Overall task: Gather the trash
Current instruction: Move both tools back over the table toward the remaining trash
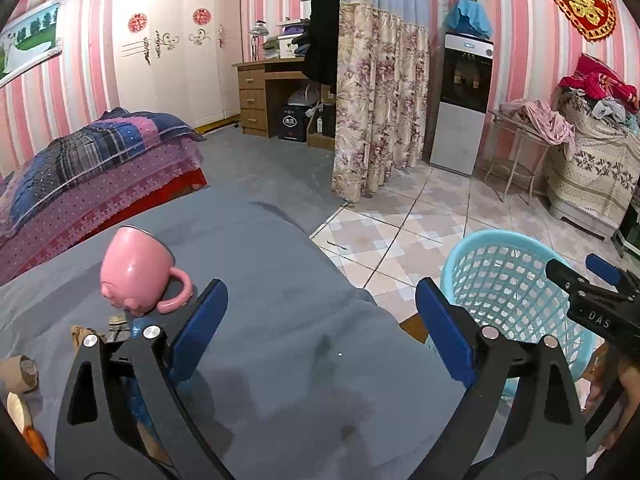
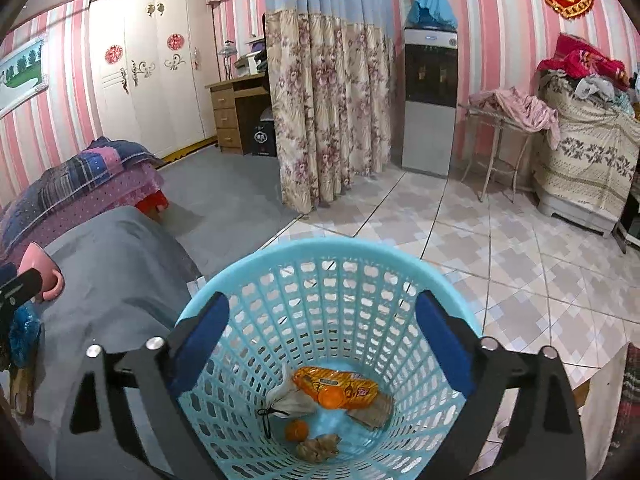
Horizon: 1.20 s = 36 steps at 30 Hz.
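Observation:
My left gripper (image 1: 320, 292) is open over the grey cloth-covered table (image 1: 280, 368), with nothing between its fingers. A pink mug (image 1: 136, 268) lies tipped just left of it. Small scraps (image 1: 116, 324), a cardboard roll (image 1: 18, 372) and a blue plastic wrapper (image 2: 24, 332) lie at the table's left. My right gripper (image 2: 324, 300) is open above the light blue basket (image 2: 320, 246), and its jaws are empty. In the basket lie an orange wrapper (image 2: 336, 386), a white pouch (image 2: 288, 400), orange peel (image 2: 296, 430) and a brown crumpled piece (image 2: 318, 448).
The basket (image 1: 504, 280) stands on the tiled floor (image 1: 400, 232) beside the table's right edge. A bed with a plaid quilt (image 1: 92, 168) is at the left. A floral curtain (image 1: 376, 100), a water dispenser (image 1: 460, 100) and a wooden desk (image 1: 256, 96) stand farther back.

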Each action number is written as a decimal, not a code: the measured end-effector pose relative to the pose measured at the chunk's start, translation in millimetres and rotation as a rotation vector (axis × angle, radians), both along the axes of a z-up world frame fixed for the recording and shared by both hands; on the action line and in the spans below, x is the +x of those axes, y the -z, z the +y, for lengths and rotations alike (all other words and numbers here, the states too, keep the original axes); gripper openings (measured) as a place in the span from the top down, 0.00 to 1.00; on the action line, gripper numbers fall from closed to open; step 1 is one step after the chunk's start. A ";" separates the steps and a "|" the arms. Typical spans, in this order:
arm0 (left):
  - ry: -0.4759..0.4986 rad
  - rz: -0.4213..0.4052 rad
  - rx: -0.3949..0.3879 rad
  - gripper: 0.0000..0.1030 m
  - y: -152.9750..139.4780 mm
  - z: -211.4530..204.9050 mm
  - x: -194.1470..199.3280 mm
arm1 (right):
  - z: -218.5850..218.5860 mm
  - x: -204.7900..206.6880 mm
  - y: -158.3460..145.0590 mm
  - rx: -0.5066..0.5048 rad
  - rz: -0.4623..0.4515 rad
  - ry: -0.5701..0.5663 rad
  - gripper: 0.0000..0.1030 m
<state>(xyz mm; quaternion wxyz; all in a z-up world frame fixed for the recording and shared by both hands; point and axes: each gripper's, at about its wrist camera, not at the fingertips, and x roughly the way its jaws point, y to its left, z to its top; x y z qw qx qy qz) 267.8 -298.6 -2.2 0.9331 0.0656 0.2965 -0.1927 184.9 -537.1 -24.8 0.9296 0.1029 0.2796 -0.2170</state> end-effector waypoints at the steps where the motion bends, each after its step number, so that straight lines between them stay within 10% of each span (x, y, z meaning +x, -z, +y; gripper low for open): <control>1: -0.002 -0.005 -0.001 0.10 -1.9 1.8 -1.9 | 1.7 -1.1 -1.7 -0.002 -0.004 0.004 0.08; 23: -0.197 -0.036 -0.034 0.05 -25.5 146.4 -54.1 | 103.5 -12.6 -24.6 -0.046 -0.014 -0.164 0.04; 36: -0.443 0.024 0.012 0.05 11.3 289.1 -82.9 | 198.9 -1.6 -11.5 -0.119 0.019 -0.362 0.04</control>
